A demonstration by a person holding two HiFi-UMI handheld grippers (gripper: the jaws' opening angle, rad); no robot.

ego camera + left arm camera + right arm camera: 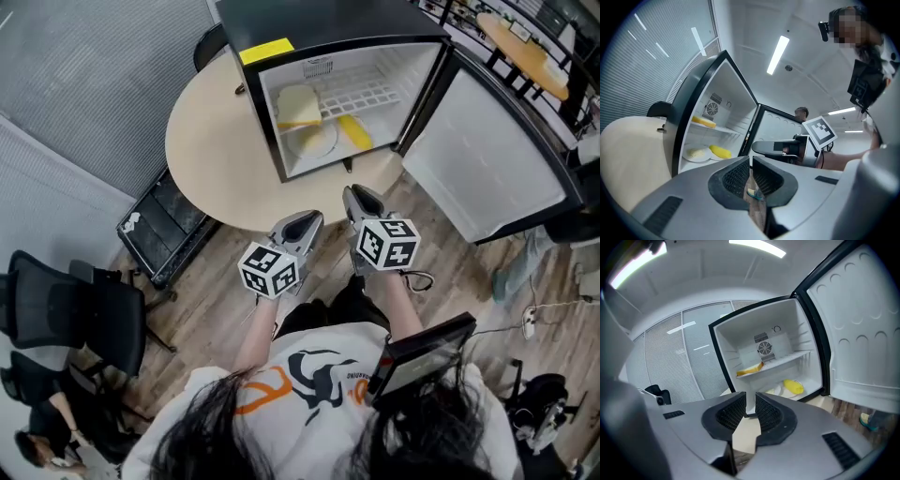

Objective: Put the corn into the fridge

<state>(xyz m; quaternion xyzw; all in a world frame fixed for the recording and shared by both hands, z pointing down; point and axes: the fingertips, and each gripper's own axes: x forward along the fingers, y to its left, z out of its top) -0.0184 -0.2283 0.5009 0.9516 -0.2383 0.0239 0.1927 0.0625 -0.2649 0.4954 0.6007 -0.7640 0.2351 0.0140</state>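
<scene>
Fridge: a small black fridge with a white inside (328,19) is standing on a round beige table (202,141), its mouth facing the person.
Door: the white-lined door (478,159) is hanging wide open at the right, past the table edge.
Corn: the yellow corn cob (354,131) is lying on the fridge floor, just beside a white plate (314,142), under the white wire shelf (361,94).
Left gripper (750,159): its jaws are sitting practically together, gripping nothing.
Right gripper (750,399): its jaws are standing a thin slit apart, gripping nothing.
Open room: both grippers are hovering side by side off the table's near edge, over wooden floor (206,291), with clear space between them and the fridge mouth.
</scene>
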